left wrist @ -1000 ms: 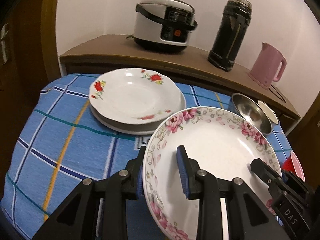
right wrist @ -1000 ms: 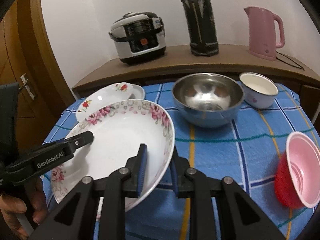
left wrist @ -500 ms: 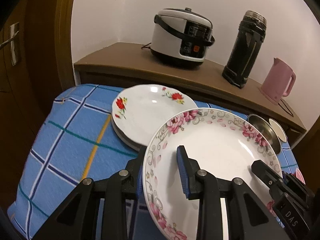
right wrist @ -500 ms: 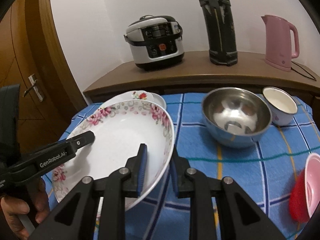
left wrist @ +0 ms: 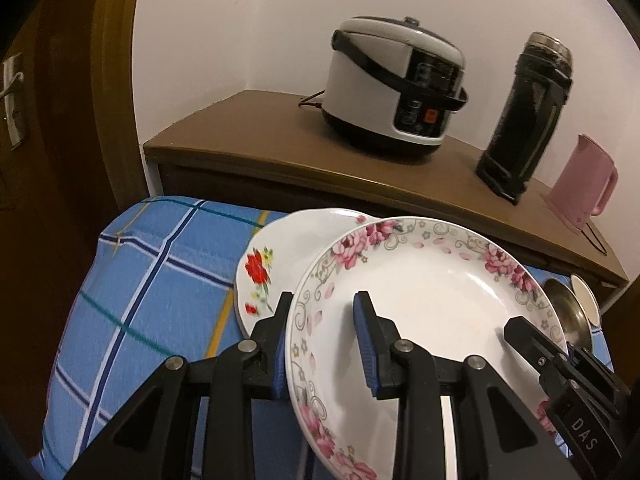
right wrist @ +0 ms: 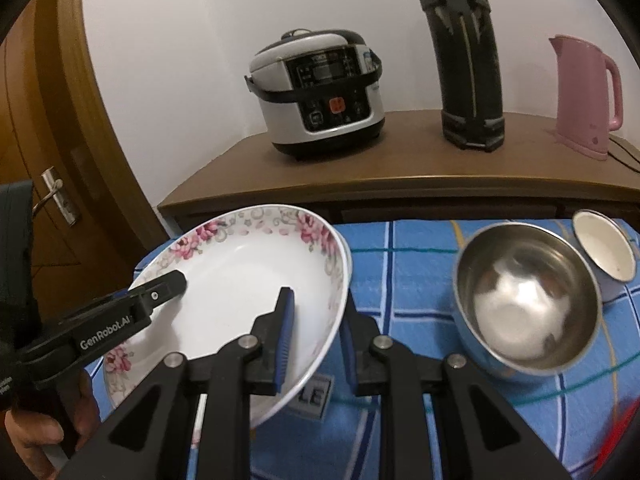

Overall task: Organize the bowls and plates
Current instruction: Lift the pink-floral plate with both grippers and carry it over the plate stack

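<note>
A: Right, left wrist view first. The left gripper (left wrist: 322,340) has its jaws closed down onto the near-left rim of the pink-flowered plate (left wrist: 432,308), one blue pad under the rim, one on the inner face. The right gripper (left wrist: 552,356) reaches in from the right and grips the opposite rim. A two-sided hold, I judge, so the wide plate stays level in carriage.

B: Where is it, relative to the stack?

A: Raised above the blue checked cloth (left wrist: 152,280), overlapping the red-flowered plate (left wrist: 280,256) at far left. That one lies on the cloth; whether another plate sits beneath it I cannot tell. Probably the carried plate is headed onto it.

B: Anything in the plates?

A: Both bare. At far right, slivers of the steel bowl (left wrist: 568,312) and a white cup (left wrist: 586,296), contents hidden from here.

B: Right wrist view?

A: The right gripper (right wrist: 316,340) pinches the plate's (right wrist: 240,272) near-right rim, jaws narrowed to the rim's thickness. The left gripper (right wrist: 120,316) clamps the left rim, a hand (right wrist: 44,436) behind it. The plate tilts slightly, its left side lower.

B: Containers?

A: Steel bowl (right wrist: 528,300) is empty, only reflections. Just beside it at far right, the white cup (right wrist: 604,248), also empty. A red blur at the lower right edge, too little to name. On the sideboard (right wrist: 400,168) behind: rice cooker (right wrist: 316,92), black flask (right wrist: 464,56), pink kettle (right wrist: 588,92), well apart from the work.
</note>
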